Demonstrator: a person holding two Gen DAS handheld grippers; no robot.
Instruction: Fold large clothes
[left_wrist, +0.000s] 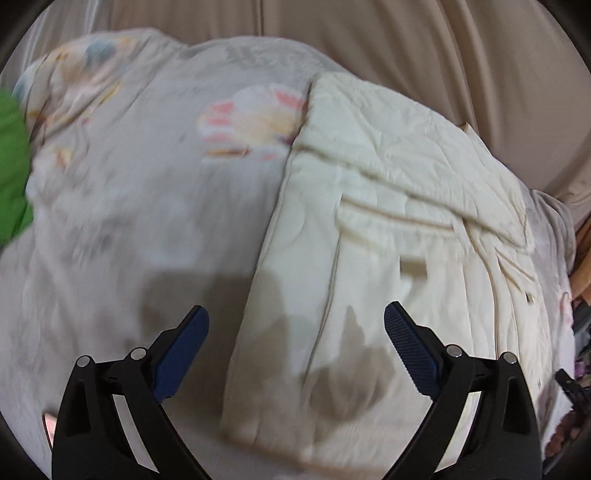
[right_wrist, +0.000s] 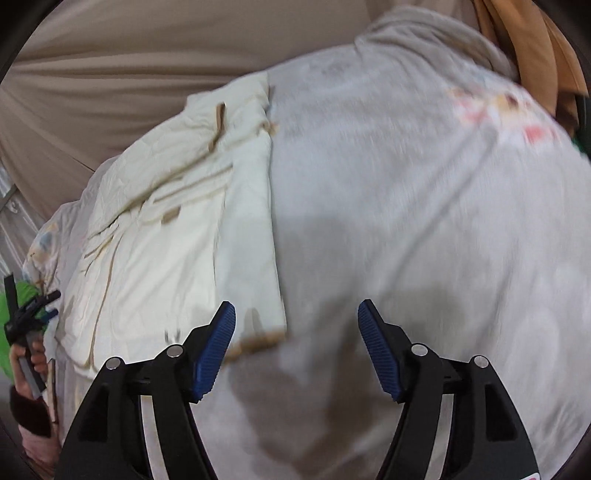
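1. Left hand-held gripper (left_wrist: 296, 325) hovers above the cream garment (left_wrist: 388, 236) with its blue-padded jaws spread wide and nothing between them; its shadow falls on the cloth just below.
2. The right hand-held gripper (right_wrist: 296, 317) is likewise wide open and empty, poised over the grey floral bedcover (right_wrist: 424, 229), with its left finger near the garment's bottom corner.
3. In the right wrist view the person's left hand (right_wrist: 31, 360) shows at the far left edge, wrapped around the handle of the other tool (a dark cuff covers the wrist).
4. The cream garment lies flat on the bedcover, already folded into a long band. In the left wrist view its long axis runs from the near edge away and slightly to the right, and its straight folded edge faces left.
5. Tan trim lines and a small tan tab mark its surface.
6. A green cloth (left_wrist: 13, 166) is cut off at the left edge of the left view, and I cannot tell what it is.
7. Both pictures are smeared by motion blur, so the flower print (left_wrist: 255, 122) on the bedcover reads only as pink and yellow patches.
8. A beige curtain (left_wrist: 406, 44) hangs behind the bed.
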